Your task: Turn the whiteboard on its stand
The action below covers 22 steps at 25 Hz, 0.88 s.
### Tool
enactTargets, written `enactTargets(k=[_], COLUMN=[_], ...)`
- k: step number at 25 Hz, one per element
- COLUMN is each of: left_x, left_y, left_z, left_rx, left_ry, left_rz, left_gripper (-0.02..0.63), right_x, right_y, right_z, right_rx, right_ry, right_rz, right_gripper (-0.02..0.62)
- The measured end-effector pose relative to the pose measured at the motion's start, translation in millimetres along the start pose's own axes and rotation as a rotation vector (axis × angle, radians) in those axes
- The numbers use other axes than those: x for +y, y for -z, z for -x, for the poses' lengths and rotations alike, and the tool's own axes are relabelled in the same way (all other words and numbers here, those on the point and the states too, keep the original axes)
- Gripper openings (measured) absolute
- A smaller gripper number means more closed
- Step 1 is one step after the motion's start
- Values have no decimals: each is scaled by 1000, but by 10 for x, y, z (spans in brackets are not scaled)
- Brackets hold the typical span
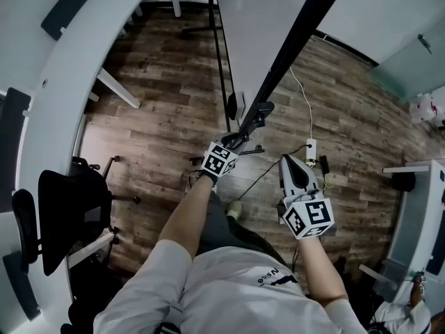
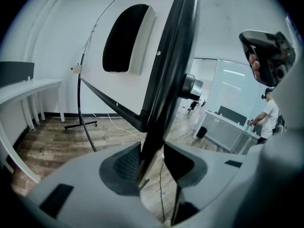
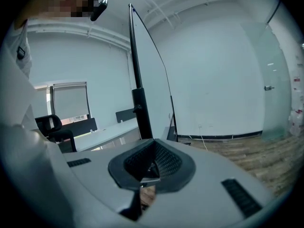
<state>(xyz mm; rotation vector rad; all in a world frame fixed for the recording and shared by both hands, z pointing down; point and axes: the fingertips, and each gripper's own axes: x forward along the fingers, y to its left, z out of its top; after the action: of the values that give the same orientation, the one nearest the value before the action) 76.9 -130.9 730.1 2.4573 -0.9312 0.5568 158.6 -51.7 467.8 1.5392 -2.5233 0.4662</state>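
The whiteboard has a black frame edge that runs down towards me in the head view. My left gripper is shut on the lower end of that frame edge. In the left gripper view the frame edge passes between the two jaws of the left gripper, pressed on by the left pad. A black eraser sticks to the board. The stand's thin black pole rises beside the board. My right gripper hangs free to the right, shut on nothing. The right gripper view shows the right gripper facing the board's edge.
A black office chair stands at the left by a curved white desk. A power strip and its cable lie on the wooden floor. A glass door is at the right. A person stands far off.
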Motion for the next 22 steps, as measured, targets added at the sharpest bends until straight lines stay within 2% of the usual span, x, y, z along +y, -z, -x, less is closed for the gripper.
enactTargets(k=[8,10,12,13,17,22], left_x=[-129,-131,-172,-200,-301,-567], left_y=[186,279,460,557,818,837], left_z=[189,253,317,357,594,927], left_rx=[45,64,111,125,105,83], left_ry=[-24,-32,-18,-13,-19,32], left_rz=[38,53,38,32,95,71], left_gripper=[144,112,33,33,31,20], right_x=[142,175,236,270,360,513], right_y=[-43,-62,-37,-7,109,141], right_z=[251,294,326,340,420,502], right_rx=[-26,-31,-33,-34,-32,-46], right_ry=[33,58,81,89,119,134], right_rz=[-8,-16,-25,-27,-36,-39], right_gripper=[12,12,12,12,12,12])
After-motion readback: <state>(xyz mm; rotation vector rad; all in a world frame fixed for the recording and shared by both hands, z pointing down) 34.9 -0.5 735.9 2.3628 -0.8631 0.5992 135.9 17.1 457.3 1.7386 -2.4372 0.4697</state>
